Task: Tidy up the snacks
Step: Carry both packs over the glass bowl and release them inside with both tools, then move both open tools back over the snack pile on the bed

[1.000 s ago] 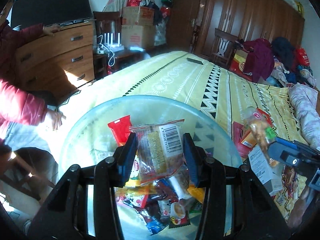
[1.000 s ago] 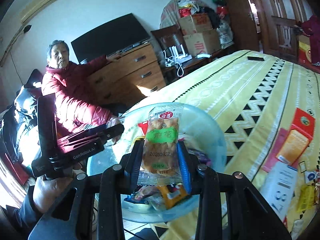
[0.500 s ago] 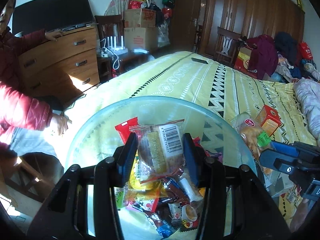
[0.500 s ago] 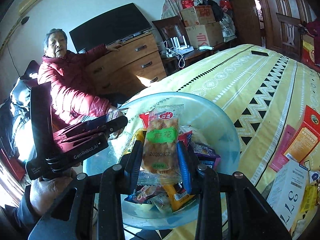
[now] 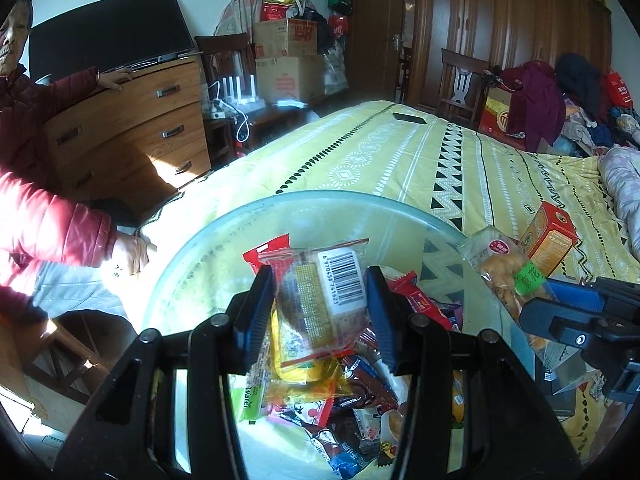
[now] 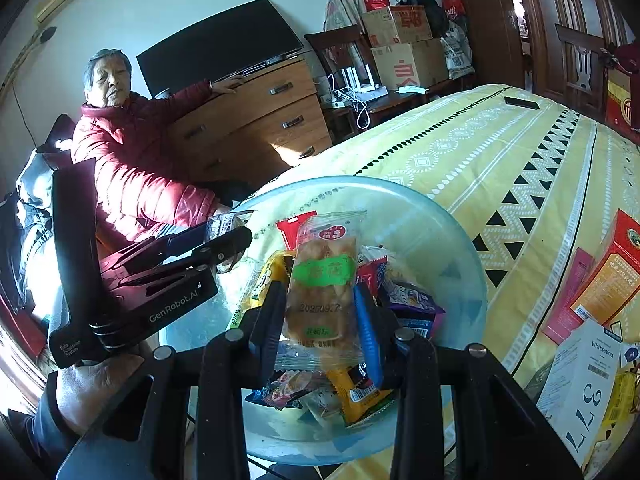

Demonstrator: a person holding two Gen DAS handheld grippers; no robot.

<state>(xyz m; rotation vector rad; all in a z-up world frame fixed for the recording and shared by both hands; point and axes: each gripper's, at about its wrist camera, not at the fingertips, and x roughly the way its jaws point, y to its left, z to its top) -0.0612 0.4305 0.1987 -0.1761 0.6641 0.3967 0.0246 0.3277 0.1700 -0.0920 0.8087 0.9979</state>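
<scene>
While both hover over the glass bowl (image 5: 224,240) of mixed snacks on the bed (image 5: 400,160), left hand-held gripper (image 5: 320,316) is clamping a barcoded clear snack packet (image 5: 324,300), right hand-held gripper (image 6: 320,316) is gripping a green-labelled pastry packet (image 6: 320,280) — orange box (image 5: 548,240) lying beside the bowl.

A person in a red jacket (image 6: 136,168) is sitting at the left of the frame, resting a hand on a wooden dresser (image 6: 256,120). A dark television (image 6: 220,56) is standing on it, and cardboard boxes (image 6: 404,48) are sitting stacked at upper right.
</scene>
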